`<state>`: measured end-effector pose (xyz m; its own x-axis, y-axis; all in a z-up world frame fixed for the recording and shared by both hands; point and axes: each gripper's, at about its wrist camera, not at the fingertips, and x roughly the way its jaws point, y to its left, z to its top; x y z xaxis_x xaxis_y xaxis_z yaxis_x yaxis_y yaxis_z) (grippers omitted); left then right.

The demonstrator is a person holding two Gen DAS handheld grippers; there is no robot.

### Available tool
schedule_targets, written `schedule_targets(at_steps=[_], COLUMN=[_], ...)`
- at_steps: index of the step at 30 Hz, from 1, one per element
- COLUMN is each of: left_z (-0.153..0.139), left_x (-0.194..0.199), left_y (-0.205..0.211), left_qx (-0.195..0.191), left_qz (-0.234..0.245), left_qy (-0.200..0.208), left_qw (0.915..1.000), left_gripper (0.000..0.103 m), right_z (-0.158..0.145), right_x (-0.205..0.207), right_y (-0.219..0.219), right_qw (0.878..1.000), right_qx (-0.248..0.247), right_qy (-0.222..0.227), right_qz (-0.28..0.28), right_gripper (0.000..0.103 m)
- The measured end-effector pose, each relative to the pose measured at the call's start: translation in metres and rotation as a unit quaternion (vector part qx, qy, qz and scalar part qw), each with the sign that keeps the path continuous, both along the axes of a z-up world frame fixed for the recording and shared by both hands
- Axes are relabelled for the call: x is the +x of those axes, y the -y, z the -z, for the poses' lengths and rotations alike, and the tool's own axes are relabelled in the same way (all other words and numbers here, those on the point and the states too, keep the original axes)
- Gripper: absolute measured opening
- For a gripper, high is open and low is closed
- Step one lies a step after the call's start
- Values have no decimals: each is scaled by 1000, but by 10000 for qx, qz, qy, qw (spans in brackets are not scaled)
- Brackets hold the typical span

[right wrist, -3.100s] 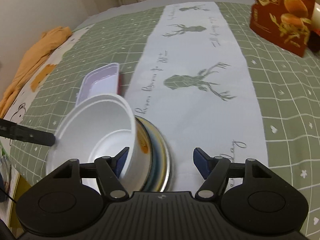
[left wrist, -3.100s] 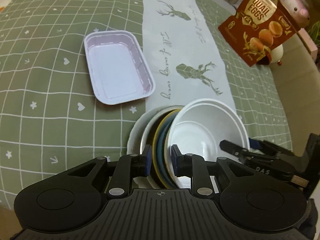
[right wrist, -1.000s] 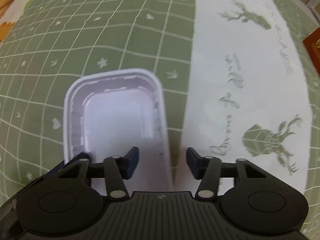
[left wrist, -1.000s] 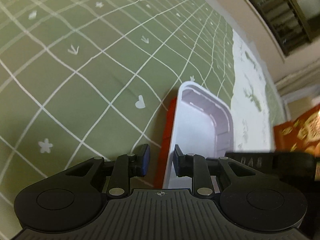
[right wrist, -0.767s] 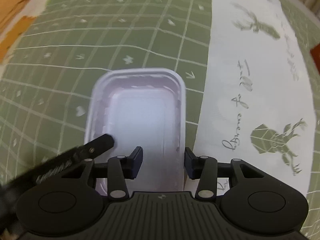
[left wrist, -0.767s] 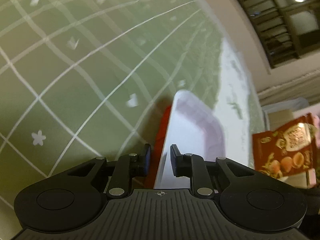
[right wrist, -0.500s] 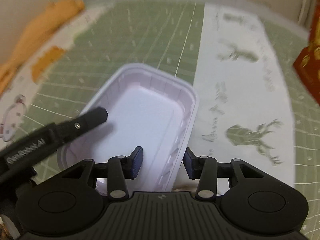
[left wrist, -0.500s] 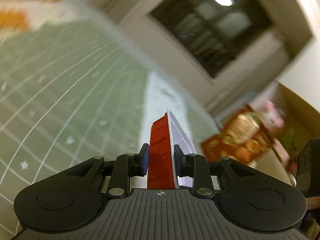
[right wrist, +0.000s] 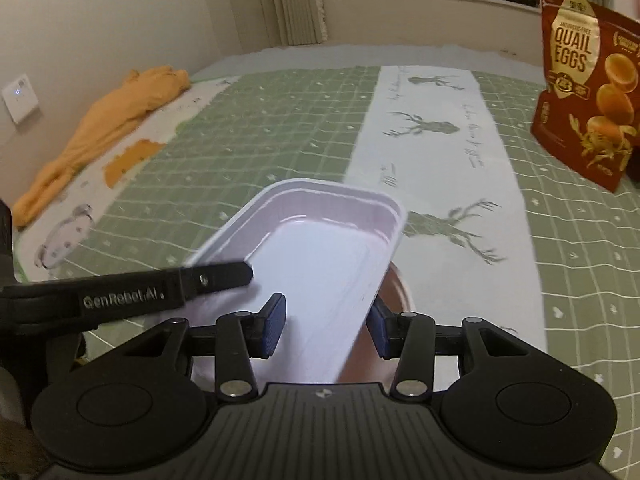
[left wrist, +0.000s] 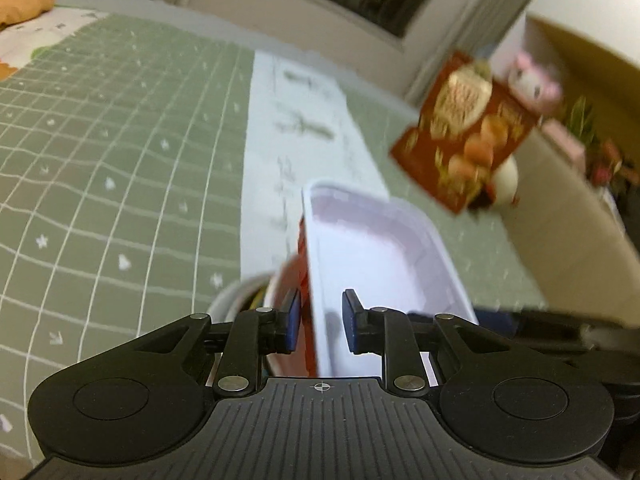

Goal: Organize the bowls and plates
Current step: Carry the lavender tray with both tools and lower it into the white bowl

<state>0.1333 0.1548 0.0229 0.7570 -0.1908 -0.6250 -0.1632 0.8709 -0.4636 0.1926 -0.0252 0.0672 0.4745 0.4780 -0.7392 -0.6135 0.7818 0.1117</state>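
The left hand-held gripper has its jaws set narrowly, one on each side of the left rim of the rectangular tray. A small gap shows at the right pad, so a firm clamp cannot be confirmed. The tray is white inside and red outside. It is raised off the cloth and tilted.

The right hand-held gripper has its jaws wider apart and straddles the tray's right rim. Its left pad sits over the tray interior and its right pad sits outside the wall; contact cannot be confirmed. The left hand-held gripper's finger reaches in over the tray's left rim.

Below the tray, the stacked dishes rest on the green checked cloth. A brownish rim shows beside the tray's right wall.

A quail eggs bag stands upright far to the right. An orange garment lies at the far left.
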Motion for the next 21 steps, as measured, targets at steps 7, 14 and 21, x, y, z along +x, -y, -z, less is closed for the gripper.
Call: schedule_targets(at_steps=[7,14,21], left_z=[-6,4,-5], left_x=[23,35,28], left_y=[3,-4,-17], left_qx=[251,-3,-181], left_qz=[232,223,101], left_qy=[-199,-14,179], left_qw=[9992,9998,9996], left_gripper=[24,21,20], right_z=[10,30,25], right_x=[6,29,32], right_y=[10,8,17], right_qw=[9999,9995,9995], right_qx=[-75,-177,-23], right_qy=[-74,-142,-182], right_qz=[-5,214,267], right_gripper=[46,45,45])
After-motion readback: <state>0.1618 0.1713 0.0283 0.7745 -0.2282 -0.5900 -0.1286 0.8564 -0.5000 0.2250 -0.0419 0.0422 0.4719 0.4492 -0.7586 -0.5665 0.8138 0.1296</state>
